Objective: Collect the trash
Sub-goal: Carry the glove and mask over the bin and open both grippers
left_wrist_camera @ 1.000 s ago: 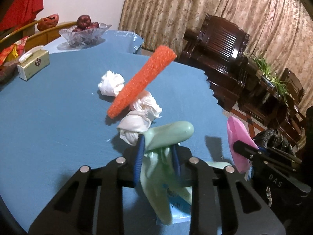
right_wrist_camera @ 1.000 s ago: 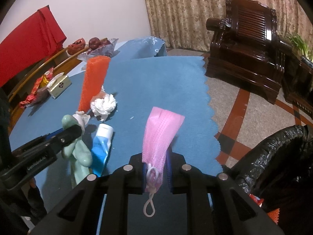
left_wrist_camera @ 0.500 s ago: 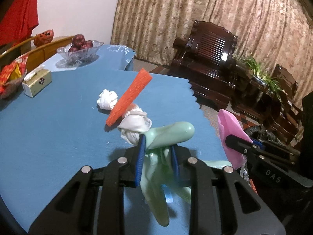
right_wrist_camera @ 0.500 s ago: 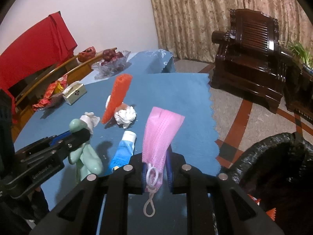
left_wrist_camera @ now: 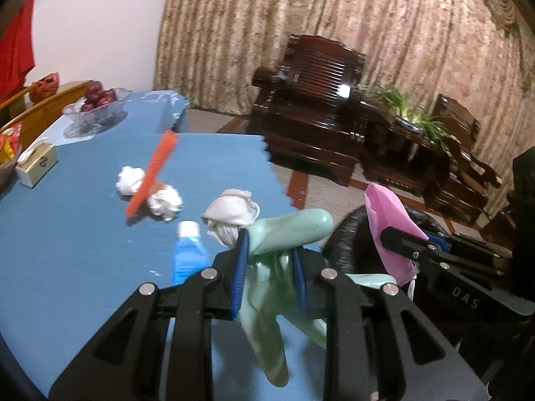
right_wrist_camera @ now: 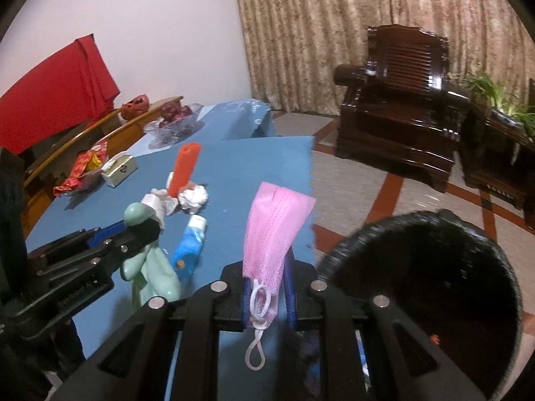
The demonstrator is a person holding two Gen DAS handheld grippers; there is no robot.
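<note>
The green glove [left_wrist_camera: 267, 287] hangs from the left gripper [left_wrist_camera: 271, 267]. Its two blue pads pinch the glove in the middle, and the glove fingers dangle down. A white tissue ball [left_wrist_camera: 232, 215] shows just past the tip of the glove; I cannot tell if it is stuck to the glove or lying on the table. The pink face mask [right_wrist_camera: 274, 230] is pinched in the right gripper [right_wrist_camera: 267, 294], with its white ear loop hanging below. Both pieces of trash are up in the air, near the edge of the blue table [left_wrist_camera: 67, 250]. The black trash bag [right_wrist_camera: 428, 287] sits open just beside the table, close under the mask.

More trash waits on the table: a blue tube [left_wrist_camera: 187, 254], two more tissue balls [left_wrist_camera: 164, 200] and an orange foam stick [left_wrist_camera: 152, 173].

What could go wrong? The glove is floppy and could slide out, or land outside the bag. The mask loop could snag on a pad when let go.
</note>
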